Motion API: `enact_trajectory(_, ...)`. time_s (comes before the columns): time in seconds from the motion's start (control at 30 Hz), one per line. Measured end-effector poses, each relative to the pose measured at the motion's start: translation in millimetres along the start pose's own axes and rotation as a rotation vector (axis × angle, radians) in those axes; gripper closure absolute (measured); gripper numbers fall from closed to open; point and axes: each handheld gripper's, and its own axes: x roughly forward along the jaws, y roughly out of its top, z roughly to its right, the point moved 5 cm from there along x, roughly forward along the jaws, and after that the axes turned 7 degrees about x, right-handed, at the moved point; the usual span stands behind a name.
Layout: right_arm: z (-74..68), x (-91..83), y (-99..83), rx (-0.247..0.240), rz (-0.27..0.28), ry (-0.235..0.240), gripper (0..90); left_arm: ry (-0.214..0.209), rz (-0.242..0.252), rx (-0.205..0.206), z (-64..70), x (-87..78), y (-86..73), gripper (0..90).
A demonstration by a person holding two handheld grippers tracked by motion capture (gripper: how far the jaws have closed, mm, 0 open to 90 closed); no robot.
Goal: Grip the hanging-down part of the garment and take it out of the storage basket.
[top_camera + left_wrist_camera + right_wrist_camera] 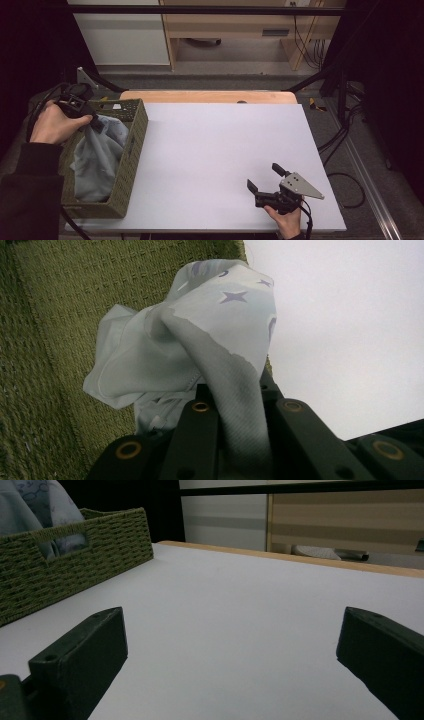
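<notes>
Left tool (92, 121) pinches our cloth (100, 155) above the basket (134, 145), upper left; unloading barely begun, right tool (266, 181) wide.

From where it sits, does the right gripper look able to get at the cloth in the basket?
Probably yes. The right gripper rests open on the white table, with bare surface between it and the basket. The cloth lies above the rim, pinched by the left gripper.

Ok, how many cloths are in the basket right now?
1 visible: a pale cloth in the green woven basket at the table's left, its upper end pinched in the left gripper. Others could be hidden beneath it.
</notes>
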Motion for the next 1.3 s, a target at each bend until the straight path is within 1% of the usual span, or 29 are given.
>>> enact_trajectory(0.17, -0.1, -0.5, 0.8, -0.004, 0.0, 0.004, 0.2, 0.002, 0.004, -0.002, -0.9, -2.3, -0.6, 83.8)
enact_trajectory(0.27, -0.1, -0.2, 0.2, -0.004, -0.001, 0.003, 0.2, 0.0, 0.008, -0.007, 1.0, -4.5, -1.2, 83.8)
enact_trajectory(0.3, -0.3, 0.2, 0.1, -0.004, 0.001, 0.006, 0.2, 0.007, 0.008, 0.005, 0.8, -6.0, -1.7, 83.8)
enact_trajectory(0.33, -0.6, 0.3, 0.1, -0.003, 0.001, 0.007, 0.2, 0.007, 0.008, 0.005, 0.8, -6.0, -1.7, 83.8)
enact_trajectory(0.37, -0.6, 0.3, 0.1, -0.003, 0.001, 0.007, 0.2, 0.001, 0.005, -0.005, 2.3, -7.1, -2.4, 83.8)
enact_trajectory(0.43, -1.2, 0.6, 0.8, -0.008, -0.004, 0.005, 0.1, 0.009, 0.011, -0.004, 2.6, -10.0, -3.2, 83.8)
enact_trajectory(0.53, -2.5, -0.5, 2.3, -0.01, 0.004, 0.011, 0.2, 0.016, 0.022, -0.006, 2.7, -18.3, -4.2, 83.9)
enact_trajectory(0.57, -2.5, -0.5, 2.3, -0.01, 0.004, 0.011, 0.2, 0.016, 0.022, -0.006, 2.7, -18.3, -4.2, 83.9)
enact_trajectory(0.8, -2.3, 0.2, 2.0, -0.014, 0.002, 0.017, 0.2, 0.02, 0.052, 0.0, 0.9, -41.5, -5.5, 84.2)
enact_trajectory(0.87, -3.1, 0.3, 1.8, -0.001, -0.002, 0.02, 0.2, 0.022, 0.057, 0.0, 1.0, -43.7, -5.6, 84.2)
enact_trajectory(0.93, -2.6, 0.9, 1.6, -0.007, -0.003, 0.016, 0.2, 0.026, 0.057, 0.003, 1.4, -49.5, -5.6, 84.2)
enact_trajectory(0.97, -2.7, 0.8, 1.4, -0.007, -0.006, 0.016, 0.2, 0.026, 0.057, 0.003, 1.4, -49.5, -5.6, 84.2)
enact_trajectory(1.03, -2.8, 1.2, 1.3, -0.006, -0.005, 0.017, 0.2, 0.033, 0.069, 0.003, 1.9, -54.4, -4.9, 84.2)
enact_trajectory(1.1, -3.2, 1.2, 1.2, -0.006, -0.008, 0.019, 0.2, 0.036, 0.07, 0.004, 1.9, -57.9, -4.6, 84.2)
enact_trajectory(1.17, -3.3, 1.3, 1.5, -0.008, -0.007, 0.022, 0.2, 0.046, 0.073, 0.005, 2.8, -64.8, -4.1, 84.2)
enact_trajectory(1.2, -3.3, 1.3, 1.5, -0.008, -0.007, 0.022, 0.2, 0.046, 0.073, 0.005, 2.8, -64.8, -4.1, 84.2)
enact_trajectory(1.23, -3.5, 1.5, 1.7, -0.008, -0.006, 0.024, 0.2, 0.054, 0.08, 0.007, 3.5, -67.8, -3.7, 84.2)
enact_trajectory(1.3, -4.0, 2.2, 1.8, -0.006, -0.008, 0.024, 0.2, 0.054, 0.089, 0.009, 5.0, -74.4, -3.2, 84.3)
